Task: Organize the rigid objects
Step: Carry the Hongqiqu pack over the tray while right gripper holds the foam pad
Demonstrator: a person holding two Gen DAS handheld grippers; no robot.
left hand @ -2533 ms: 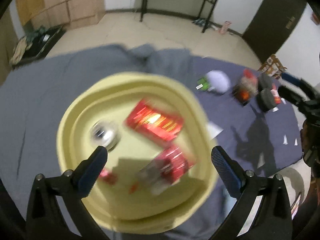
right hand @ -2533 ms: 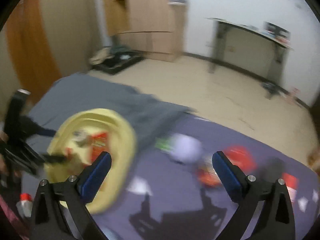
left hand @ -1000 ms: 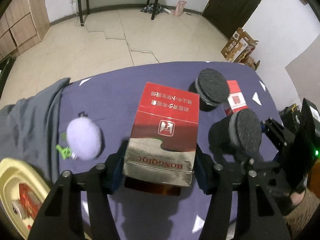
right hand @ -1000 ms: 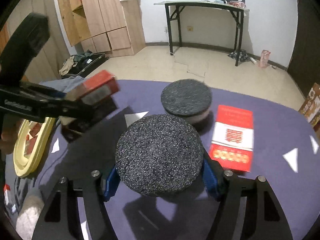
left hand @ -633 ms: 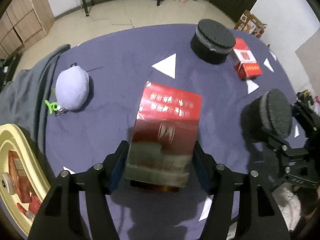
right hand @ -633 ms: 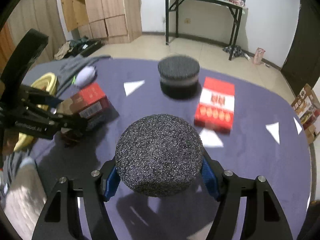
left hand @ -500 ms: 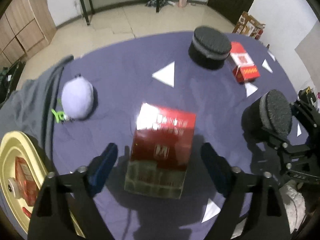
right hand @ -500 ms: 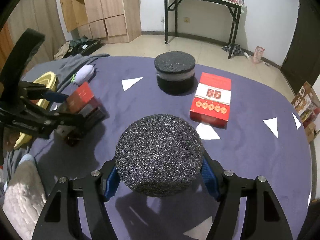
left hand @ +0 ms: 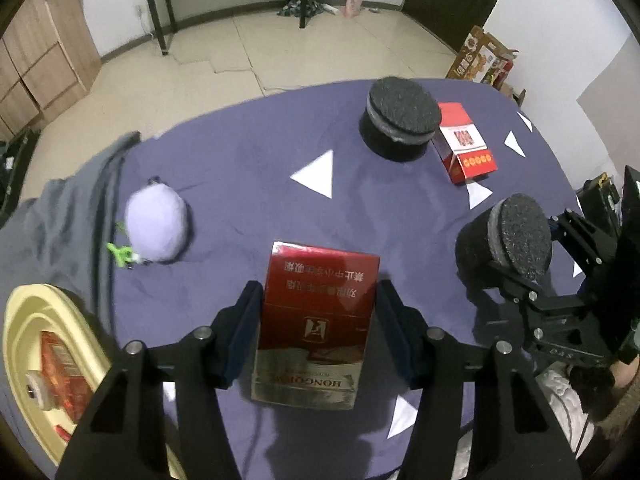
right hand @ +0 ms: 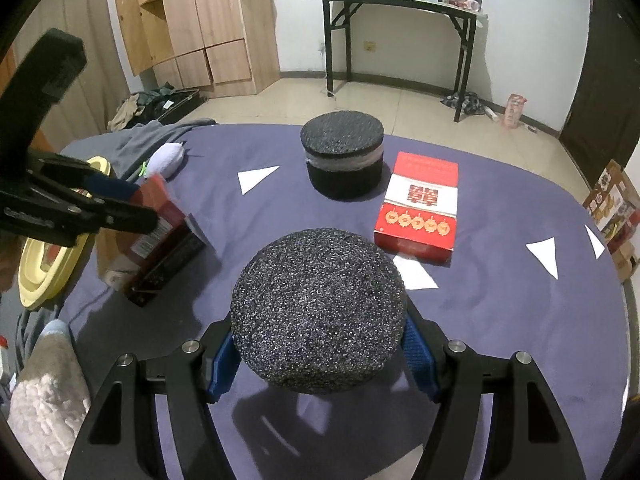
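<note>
The counter (left hand: 248, 168) under its purple cloth is carrying everything, and the yellow tub (left hand: 24, 364) is sitting at its near left edge, already holding a few small packets; that tub is lying to the left of both claws, so I am judging that the left hand is the nearer one for the coming drop; the left claw (left hand: 316, 324) has just been closing and is now gripping the red box (left hand: 316, 320) by its two long sides, the box's long axis running straight out along the fingers and its far end tipping down toward the cloth; the right claw (right hand: 318, 344) is clamping the dark round puck (right hand: 320, 312) across its width, well to the right of the tub; a second dark puck (right hand: 342, 154) and a flat red packet (right hand: 418, 204) are resting just beside each other at the far side; a small lilac pouch (left hand: 156, 226) is lying near the tub.
</note>
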